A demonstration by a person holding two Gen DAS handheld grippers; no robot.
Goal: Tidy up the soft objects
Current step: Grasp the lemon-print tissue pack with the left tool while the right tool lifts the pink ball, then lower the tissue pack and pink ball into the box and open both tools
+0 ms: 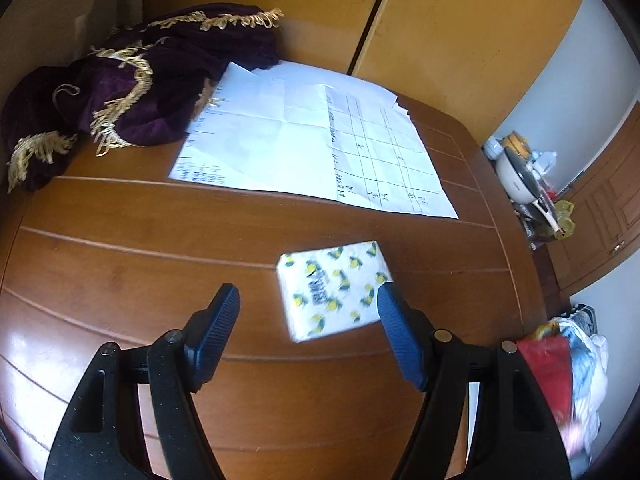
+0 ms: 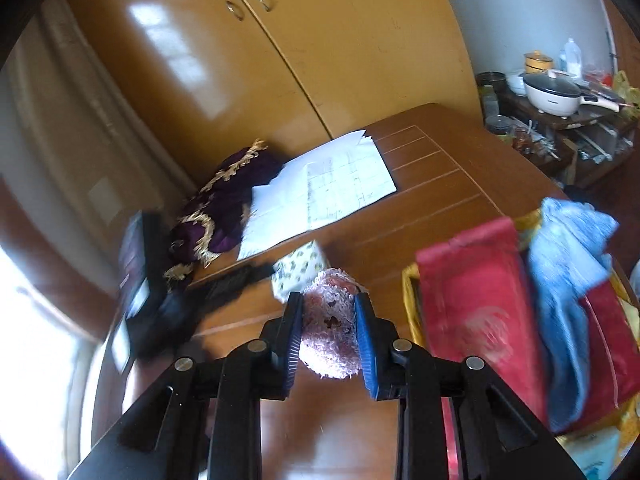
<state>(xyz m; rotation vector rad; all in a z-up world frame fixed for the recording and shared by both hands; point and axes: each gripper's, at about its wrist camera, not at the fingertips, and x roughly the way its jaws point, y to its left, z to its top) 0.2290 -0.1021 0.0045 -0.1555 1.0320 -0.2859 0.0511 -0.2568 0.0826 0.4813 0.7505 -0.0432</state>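
The right tongs (image 2: pixel 328 312) are clenched on a fluffy pink knitted bundle (image 2: pixel 330 332), held above the brown wooden table (image 2: pixel 432 200) beside a yellow basket (image 2: pixel 410 300) draped with red and blue cloths. The left tongs (image 1: pixel 308 308) hang released over a lemon-printed white tissue pack (image 1: pixel 332 288) lying on the table.

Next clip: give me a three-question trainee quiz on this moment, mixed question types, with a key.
1. True or false: the left gripper is clamped on the tissue pack.
2. What does the right gripper hold? A) blue towel B) pink fluffy ball C) purple cloth
3. Fill in: the purple cloth has ___ fringe.

Key: 1 false, its jaws stand open over the pack. 2 B, the pink fluffy ball. 3 gold.
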